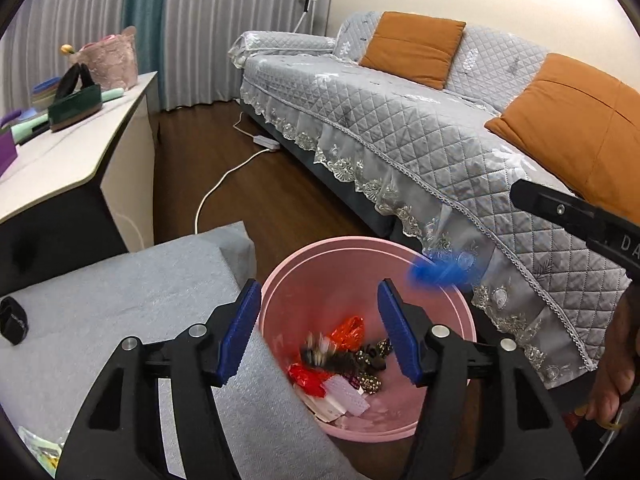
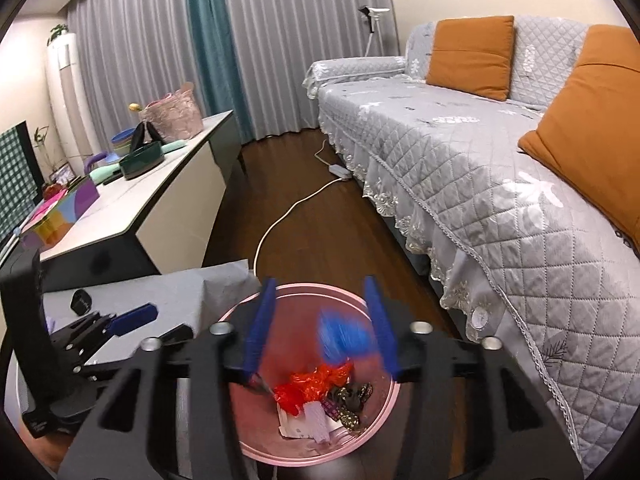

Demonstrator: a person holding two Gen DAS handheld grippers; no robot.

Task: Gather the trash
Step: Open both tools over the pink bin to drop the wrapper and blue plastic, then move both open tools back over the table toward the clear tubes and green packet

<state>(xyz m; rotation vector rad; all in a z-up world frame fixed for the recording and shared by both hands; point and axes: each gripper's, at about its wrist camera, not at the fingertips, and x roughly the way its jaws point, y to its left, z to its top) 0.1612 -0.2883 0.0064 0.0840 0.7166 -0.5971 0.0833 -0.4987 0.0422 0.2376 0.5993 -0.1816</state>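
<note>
The left gripper (image 1: 318, 330) is angling downward over a round pink plastic bin (image 1: 460, 304), its ridged blue pads (image 1: 240, 336) standing apart with nothing between them. The bin is sitting on dark wood floor between a grey cloth-covered table (image 1: 120, 280) and a quilted grey sofa cover (image 1: 420, 132), and is holding crinkled red and dark wrappers (image 1: 340, 364). The right gripper (image 2: 320, 332) is tilting over it too, jaws parted, a blurred blue scrap (image 2: 344, 336) between them, seemingly untouched.

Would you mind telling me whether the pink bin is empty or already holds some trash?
Partly filled: the pink bin has red wrappers and dark patterned scraps lying on its bottom.
</note>
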